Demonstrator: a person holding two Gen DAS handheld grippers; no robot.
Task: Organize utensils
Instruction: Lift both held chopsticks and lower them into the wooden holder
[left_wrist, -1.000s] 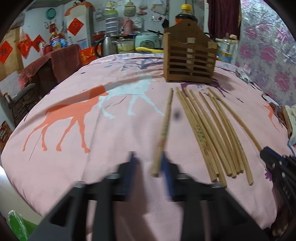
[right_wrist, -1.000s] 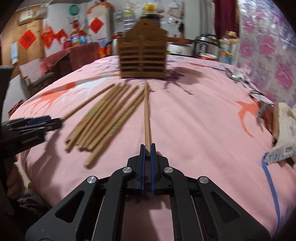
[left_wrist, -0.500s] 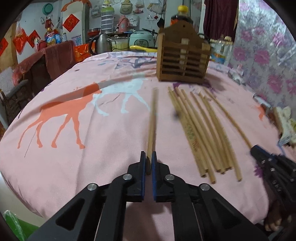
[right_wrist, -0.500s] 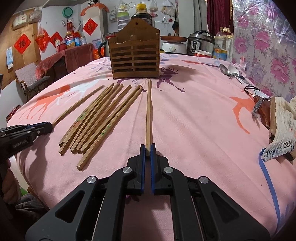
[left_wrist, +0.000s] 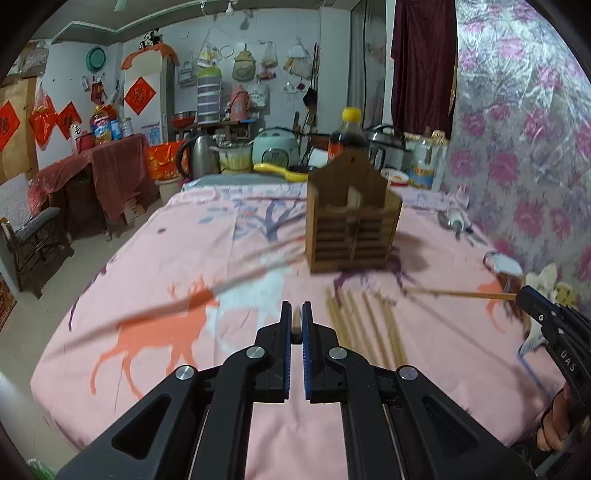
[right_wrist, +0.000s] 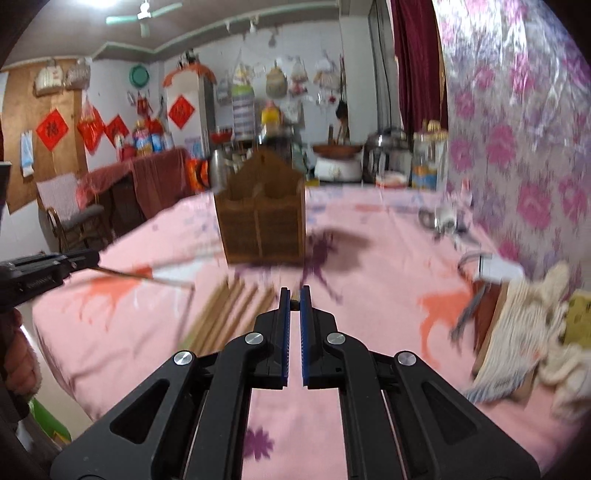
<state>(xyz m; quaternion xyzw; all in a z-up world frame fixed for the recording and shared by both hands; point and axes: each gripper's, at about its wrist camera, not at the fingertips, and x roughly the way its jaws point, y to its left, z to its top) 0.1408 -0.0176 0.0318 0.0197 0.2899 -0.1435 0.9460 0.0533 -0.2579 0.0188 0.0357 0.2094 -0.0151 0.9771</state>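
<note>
My left gripper (left_wrist: 296, 314) is shut on one wooden chopstick (left_wrist: 296, 325), seen end-on between the pads; it also shows from the right wrist view (right_wrist: 147, 277), lifted above the cloth. My right gripper (right_wrist: 294, 299) is shut on another chopstick (right_wrist: 294, 294), which shows in the left wrist view (left_wrist: 461, 294), held level. Several more chopsticks (left_wrist: 362, 321) lie side by side on the pink tablecloth (left_wrist: 166, 332). The slatted wooden utensil holder (left_wrist: 352, 229) stands upright beyond them, also in the right wrist view (right_wrist: 262, 218).
Metal spoons (left_wrist: 452, 221) lie at the far right of the table. A knitted cloth and a brown object (right_wrist: 517, 321) sit at the right edge. A dark bottle (left_wrist: 347, 136), pots and a cooker stand behind the holder. A chair (left_wrist: 29, 229) is left of the table.
Both grippers have lifted their chopsticks off the cloth and tilted upward, so the holder now sits nearer the middle of both views. The left gripper closed on its chopstick a second ago.
</note>
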